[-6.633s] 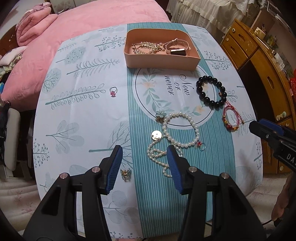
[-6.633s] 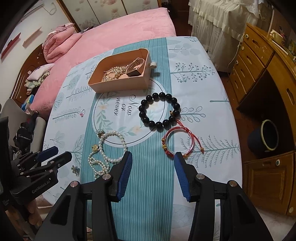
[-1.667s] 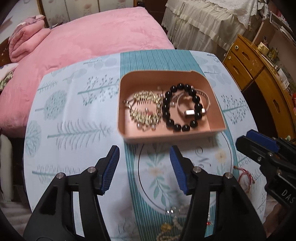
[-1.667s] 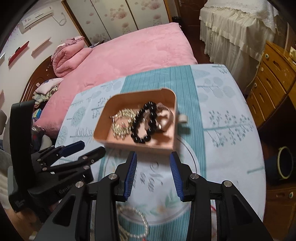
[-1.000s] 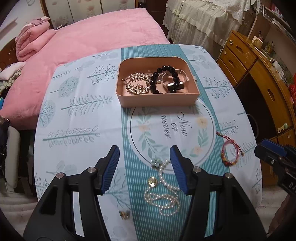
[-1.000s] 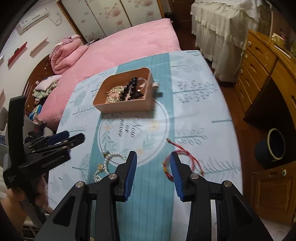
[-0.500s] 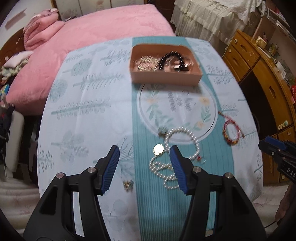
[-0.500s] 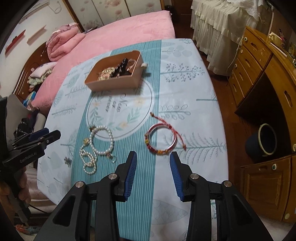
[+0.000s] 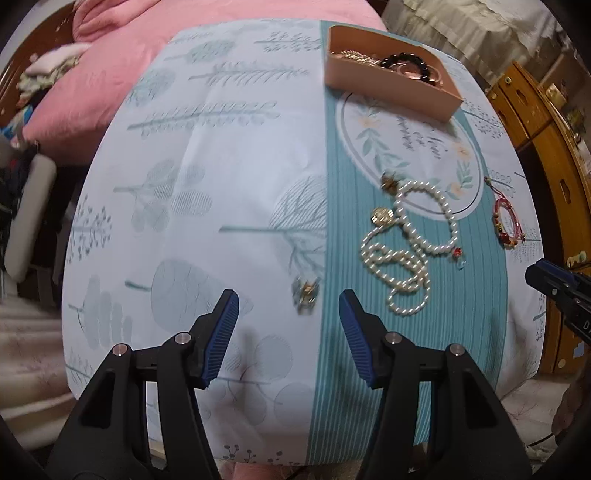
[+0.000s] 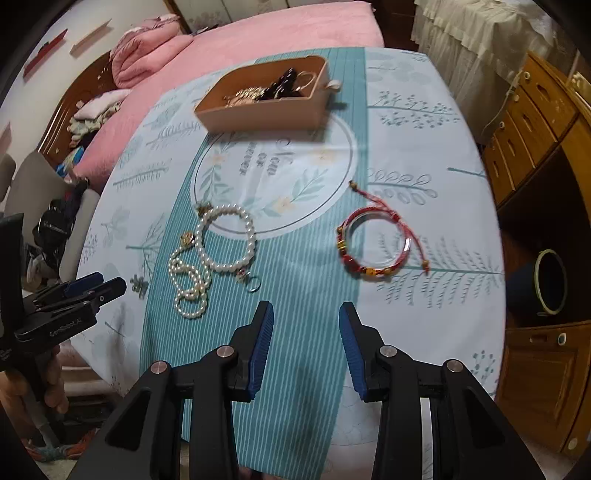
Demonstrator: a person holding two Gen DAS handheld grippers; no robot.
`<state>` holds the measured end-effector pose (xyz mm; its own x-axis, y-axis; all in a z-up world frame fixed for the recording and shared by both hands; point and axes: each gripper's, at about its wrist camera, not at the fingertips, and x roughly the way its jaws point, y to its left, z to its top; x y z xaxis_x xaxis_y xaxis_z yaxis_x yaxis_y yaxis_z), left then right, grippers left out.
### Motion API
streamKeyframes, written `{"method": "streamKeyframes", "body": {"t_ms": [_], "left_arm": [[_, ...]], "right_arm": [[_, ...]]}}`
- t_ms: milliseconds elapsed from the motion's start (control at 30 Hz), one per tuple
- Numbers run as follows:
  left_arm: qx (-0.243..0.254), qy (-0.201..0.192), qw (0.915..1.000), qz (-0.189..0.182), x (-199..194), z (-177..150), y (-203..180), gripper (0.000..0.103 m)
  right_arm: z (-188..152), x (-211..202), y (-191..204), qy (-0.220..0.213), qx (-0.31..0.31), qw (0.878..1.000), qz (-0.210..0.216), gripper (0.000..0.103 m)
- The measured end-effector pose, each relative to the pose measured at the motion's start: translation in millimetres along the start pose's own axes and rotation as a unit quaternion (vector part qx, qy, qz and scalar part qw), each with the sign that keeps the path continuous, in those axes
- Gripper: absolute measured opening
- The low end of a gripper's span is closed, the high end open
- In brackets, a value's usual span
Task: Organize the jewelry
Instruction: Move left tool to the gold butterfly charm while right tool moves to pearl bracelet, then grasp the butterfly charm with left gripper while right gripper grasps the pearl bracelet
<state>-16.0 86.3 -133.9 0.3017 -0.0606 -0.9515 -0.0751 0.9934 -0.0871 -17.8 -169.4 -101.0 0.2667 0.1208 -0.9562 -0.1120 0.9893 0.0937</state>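
Note:
A pink tray at the table's far side holds a black bead bracelet and gold jewelry; it also shows in the right wrist view. A small butterfly clip lies just ahead of my open, empty left gripper. A pearl necklace lies to its right, also seen in the right wrist view. A red cord bracelet lies ahead of my open, empty right gripper. The left gripper shows at that view's left edge.
The table wears a white and teal cloth. A pink bed is behind it. Wooden drawers stand on the right, with a dark bucket on the floor. A small ring lies by the pearls.
Both grippers have drawn back from the tray toward the table's near edge and dropped lower. The left gripper has swung left, so the butterfly clip is now right in front of it.

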Motion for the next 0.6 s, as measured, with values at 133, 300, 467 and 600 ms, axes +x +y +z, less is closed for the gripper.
{"method": "streamKeyframes", "body": {"t_ms": [133, 300, 467, 600], "left_arm": [[-0.022, 0.011, 0.9997, -0.005, 5.7, -13.0, 14.5, 0.054], [-0.036, 0.015, 0.9992, -0.006, 11.3, -20.0, 23.8, 0.054], [-0.031, 0.012, 0.9993, -0.018, 17.8, -17.6, 21.9, 0.054], [-0.023, 0.004, 0.9992, -0.032, 16.8, -11.9, 15.6, 0.054]], "right_arm": [[-1.1, 9.8, 7.9, 0.011, -0.007, 1.0, 0.005, 0.037], [4.4, 14.8, 20.7, 0.007, -0.022, 1.0, 0.011, 0.037], [14.9, 22.3, 27.1, 0.008, -0.022, 1.0, 0.013, 0.037], [28.7, 27.9, 31.7, 0.001, -0.025, 1.0, 0.014, 0.037]]}}
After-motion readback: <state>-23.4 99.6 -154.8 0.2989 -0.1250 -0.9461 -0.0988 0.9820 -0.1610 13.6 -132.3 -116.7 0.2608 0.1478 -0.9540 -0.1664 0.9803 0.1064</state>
